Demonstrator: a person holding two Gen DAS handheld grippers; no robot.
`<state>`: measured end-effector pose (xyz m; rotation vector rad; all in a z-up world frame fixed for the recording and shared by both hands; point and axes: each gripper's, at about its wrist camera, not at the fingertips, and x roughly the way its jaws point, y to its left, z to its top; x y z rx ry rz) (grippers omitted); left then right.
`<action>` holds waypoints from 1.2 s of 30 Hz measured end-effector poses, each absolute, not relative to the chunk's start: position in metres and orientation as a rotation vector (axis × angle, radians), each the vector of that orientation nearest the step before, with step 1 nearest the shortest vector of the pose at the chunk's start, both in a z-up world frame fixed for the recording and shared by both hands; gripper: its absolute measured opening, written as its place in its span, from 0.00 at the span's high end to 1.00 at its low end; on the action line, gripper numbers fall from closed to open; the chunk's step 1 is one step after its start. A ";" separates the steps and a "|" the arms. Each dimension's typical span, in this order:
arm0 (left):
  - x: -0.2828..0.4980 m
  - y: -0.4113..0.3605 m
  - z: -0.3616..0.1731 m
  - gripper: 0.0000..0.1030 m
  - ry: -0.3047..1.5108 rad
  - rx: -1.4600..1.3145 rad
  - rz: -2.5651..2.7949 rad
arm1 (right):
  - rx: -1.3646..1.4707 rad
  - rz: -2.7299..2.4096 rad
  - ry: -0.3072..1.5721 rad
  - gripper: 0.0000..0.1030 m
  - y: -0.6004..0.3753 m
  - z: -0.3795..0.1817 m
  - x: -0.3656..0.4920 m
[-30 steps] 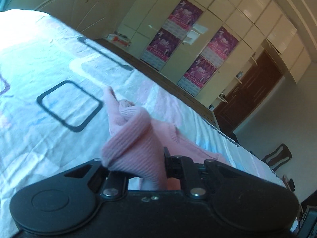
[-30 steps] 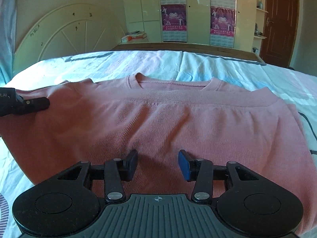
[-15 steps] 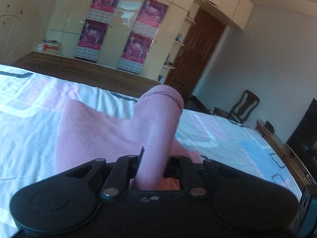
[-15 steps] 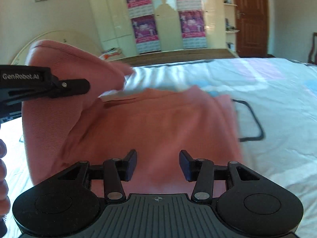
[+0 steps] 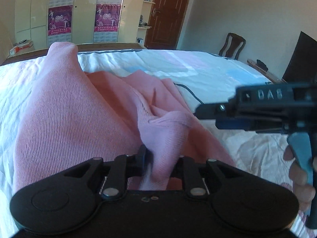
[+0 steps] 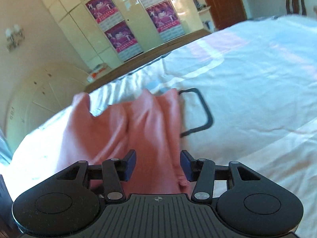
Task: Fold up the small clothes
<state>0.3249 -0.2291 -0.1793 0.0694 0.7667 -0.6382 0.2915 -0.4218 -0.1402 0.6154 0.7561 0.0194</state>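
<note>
A pink knit sweater (image 5: 69,119) lies bunched on the bed, one part raised in a peak at the left. My left gripper (image 5: 158,158) is shut on a fold of the sweater, which runs between its fingers. In the right wrist view the sweater (image 6: 138,127) lies folded over itself in ridges on the sheet. My right gripper (image 6: 158,164) is open, its blue pads on either side of the sweater's near edge without pinching it. The right gripper (image 5: 257,111) also shows in the left wrist view, at the right beside the cloth.
The bed sheet (image 6: 247,79) is white with pale pink and blue blocks and a black printed rectangle outline (image 6: 200,111). Wardrobe doors with posters (image 5: 59,17), a brown door (image 5: 170,13) and a chair (image 5: 231,45) stand beyond the bed.
My left gripper has carried the sweater's side across to the right and lowered it, folding it over. My right gripper has stayed open and swung to the right over the cloth.
</note>
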 end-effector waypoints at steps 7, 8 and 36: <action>0.303 -0.213 -0.170 0.56 0.766 0.099 -0.669 | 0.599 0.162 0.814 0.36 -0.398 -0.142 0.333; 0.304 -0.205 -0.167 0.53 0.763 0.078 -0.654 | 0.587 0.165 0.826 0.37 -0.396 -0.145 0.338; 0.372 -0.139 -0.145 0.40 0.676 -0.120 -0.411 | 0.359 0.094 0.607 0.90 -0.393 -0.114 0.349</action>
